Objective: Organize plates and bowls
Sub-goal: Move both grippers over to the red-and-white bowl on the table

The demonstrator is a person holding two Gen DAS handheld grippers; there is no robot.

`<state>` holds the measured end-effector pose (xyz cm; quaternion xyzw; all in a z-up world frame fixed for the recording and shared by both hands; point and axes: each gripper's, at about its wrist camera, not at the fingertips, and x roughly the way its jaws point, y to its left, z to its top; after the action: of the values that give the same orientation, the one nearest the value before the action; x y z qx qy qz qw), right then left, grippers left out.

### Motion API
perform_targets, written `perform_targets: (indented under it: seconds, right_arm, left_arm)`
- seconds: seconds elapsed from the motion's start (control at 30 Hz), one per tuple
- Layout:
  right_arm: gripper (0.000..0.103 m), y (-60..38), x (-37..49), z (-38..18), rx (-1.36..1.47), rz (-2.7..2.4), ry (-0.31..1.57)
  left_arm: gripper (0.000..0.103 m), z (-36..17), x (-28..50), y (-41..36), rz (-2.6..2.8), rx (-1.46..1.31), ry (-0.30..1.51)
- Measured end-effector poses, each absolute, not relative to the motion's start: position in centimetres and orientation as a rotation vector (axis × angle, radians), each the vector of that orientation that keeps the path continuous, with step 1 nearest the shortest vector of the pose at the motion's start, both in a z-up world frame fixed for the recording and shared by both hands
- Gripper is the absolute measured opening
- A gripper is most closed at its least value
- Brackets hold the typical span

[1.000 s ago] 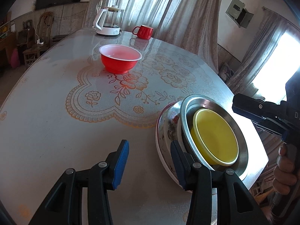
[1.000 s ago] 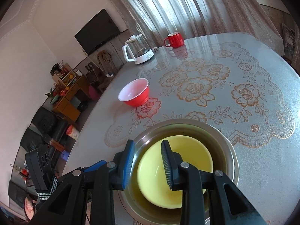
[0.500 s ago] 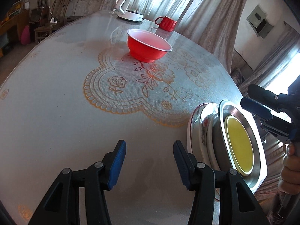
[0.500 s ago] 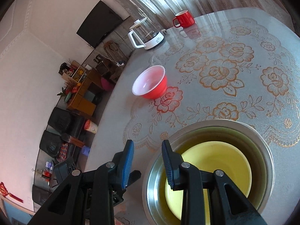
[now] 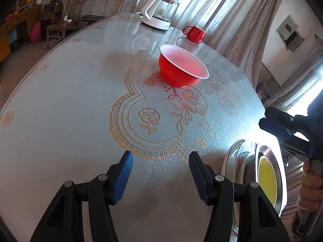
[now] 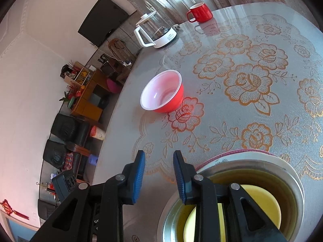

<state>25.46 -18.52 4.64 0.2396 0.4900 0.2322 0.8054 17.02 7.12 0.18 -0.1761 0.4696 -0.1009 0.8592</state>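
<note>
A red bowl [image 5: 182, 68] [image 6: 161, 92] with a white inside stands alone on the lace-patterned table [image 5: 60, 121]. At the near right edge is a stack: a yellow bowl [image 5: 266, 173] [image 6: 262, 205] inside a steel bowl [image 5: 242, 157] [image 6: 282, 173], on a white plate [image 6: 252, 152] with a pink rim. My left gripper [image 5: 160, 173] hovers over bare table left of the stack, its jaws opening with nothing between them. My right gripper [image 6: 158, 173] [image 5: 279, 136] hangs at the stack's left rim, jaws narrowly apart and empty.
A glass kettle [image 5: 159, 14] [image 6: 155, 32] on a white base and a red mug [image 5: 194, 33] [image 6: 199, 12] stand at the table's far edge by the curtains. A person's hand [image 5: 310, 185] holds the right gripper's handle beyond the table's right edge.
Both grippers have swung away from the stack toward the red bowl. The left jaws have spread wider. The stack now lies at the right edge of both views.
</note>
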Motion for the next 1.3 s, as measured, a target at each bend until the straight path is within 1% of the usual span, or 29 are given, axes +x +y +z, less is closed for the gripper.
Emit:
perform_targets:
  seconds: [0.17,0.2,0.23,0.33,0.43,0.67,0.73,1.0,1.23,1.3]
  right_arm:
    - [0.028,-18.2,27.6,4.6,0.504,0.485,1.065]
    - [0.027,-18.1,28.0,4.5,0.501,0.483,1.065]
    - [0.023,-17.8,28.5,4.5,0.494,0.486,1.068]
    - [0.018,-17.3,29.8,4.4,0.473,0.479,1.069]
    - [0.016,-16.9,31.2,4.0,0.485,0.472,1.081]
    - [0.016,-16.1,34.1,3.0,0.506,0.435,1.105]
    - [0.016,-16.0,34.8,2.6,0.527,0.432,1.11]
    - [0.016,-16.3,37.1,1.3,0.606,0.392,1.117]
    - [0.016,-15.8,38.5,0.7,0.59,0.353,1.124]
    - [0.016,-15.9,39.0,0.4,0.589,0.352,1.126]
  left_arm:
    - [0.058,0.9,18.5,7.3,-0.227,-0.363,0.95]
    - [0.058,0.9,19.0,7.3,-0.224,-0.359,0.943]
    - [0.058,1.0,19.5,7.3,-0.221,-0.356,0.939]
    - [0.058,1.2,20.9,7.5,-0.225,-0.369,0.937]
    - [0.059,1.4,22.4,7.5,-0.213,-0.367,0.923]
    - [0.056,2.2,25.2,7.7,-0.2,-0.353,0.909]
    - [0.053,2.3,26.1,7.7,-0.203,-0.356,0.907]
    - [0.051,2.9,29.2,7.4,-0.212,-0.362,0.859]
    - [0.051,2.8,32.0,7.6,-0.192,-0.382,0.831]
    - [0.054,2.7,32.7,7.6,-0.2,-0.386,0.82]
